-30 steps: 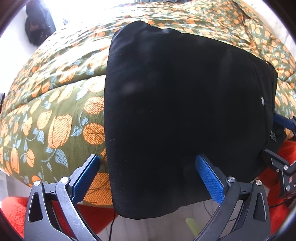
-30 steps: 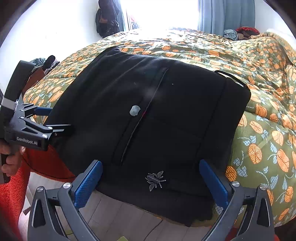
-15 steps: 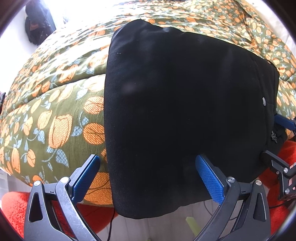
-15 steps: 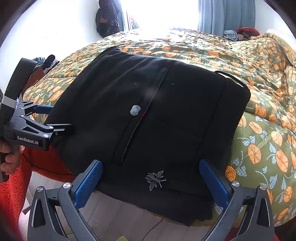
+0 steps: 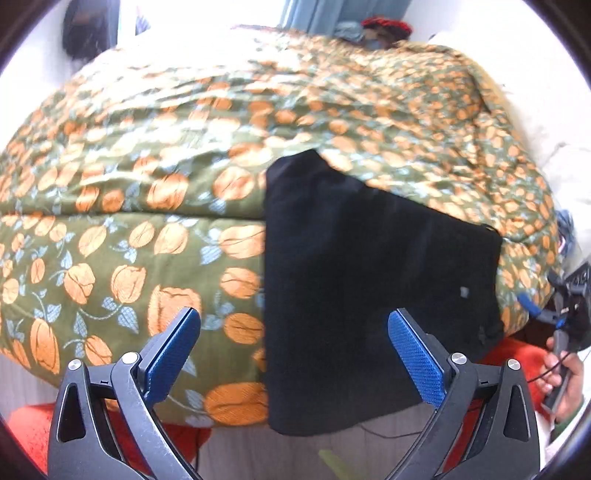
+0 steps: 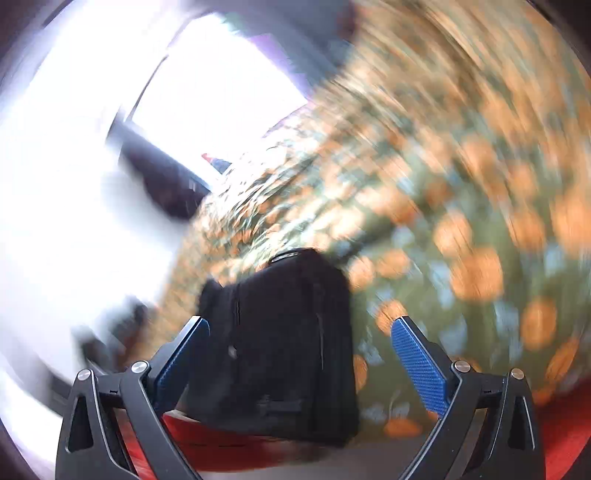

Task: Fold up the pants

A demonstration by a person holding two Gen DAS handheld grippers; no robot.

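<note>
The black pants (image 5: 369, 280) lie folded into a compact rectangle on the near edge of the bed, their lower edge hanging over the side. My left gripper (image 5: 293, 354) is open and empty, held back from the pants. My right gripper (image 6: 299, 354) is open and empty too; its view is heavily blurred and shows the folded pants (image 6: 284, 343) small ahead of it. In the left wrist view the right gripper (image 5: 554, 314) sits at the far right in a hand, away from the pants.
The bed carries a green quilt with orange flowers (image 5: 147, 221). A red rug (image 5: 33, 424) lies on the pale floor below the bed edge. A window and curtains (image 5: 306, 18) are at the back.
Both grippers have pulled back from the pants, which now look smaller. The right gripper has swung fast, blurring its view, and sits farther right of the pants.
</note>
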